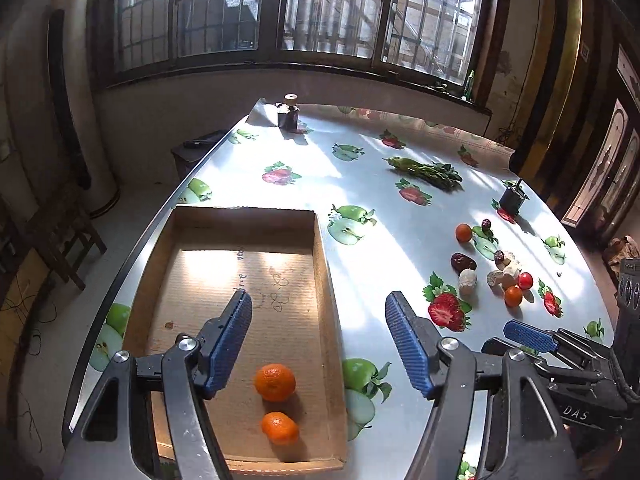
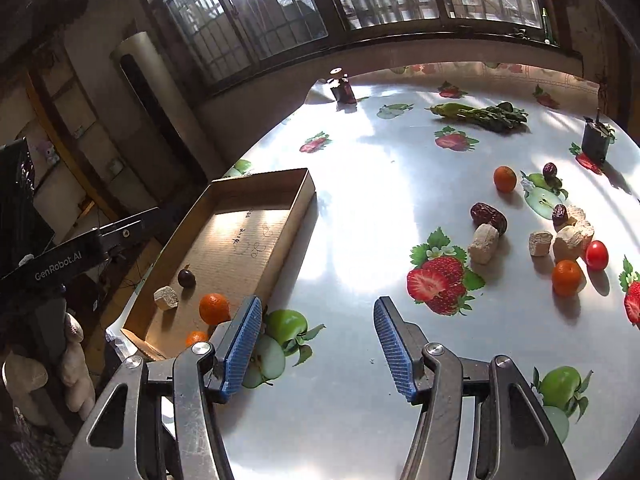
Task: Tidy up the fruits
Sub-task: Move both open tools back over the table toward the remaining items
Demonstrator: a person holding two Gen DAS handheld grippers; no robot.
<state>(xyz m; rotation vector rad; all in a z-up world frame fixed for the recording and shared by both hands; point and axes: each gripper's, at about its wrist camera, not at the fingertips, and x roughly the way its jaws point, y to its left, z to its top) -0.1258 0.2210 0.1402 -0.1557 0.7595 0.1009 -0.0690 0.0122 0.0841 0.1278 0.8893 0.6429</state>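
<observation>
A cardboard tray lies on the table's left side. In it are two mandarins. My left gripper hangs open above the tray's near end, with nothing between its pads. In the right wrist view the tray also holds a dark round fruit and a pale chunk. My right gripper stands open and empty over the tablecloth, just right of the tray. More fruit lies loose at the right: mandarins, a cherry tomato, dates and pale chunks.
A bunch of green vegetables lies at the far side. Small dark pots stand at the far corner and at the right edge. The tablecloth is printed with apples and strawberries. A hand holds the left gripper's handle.
</observation>
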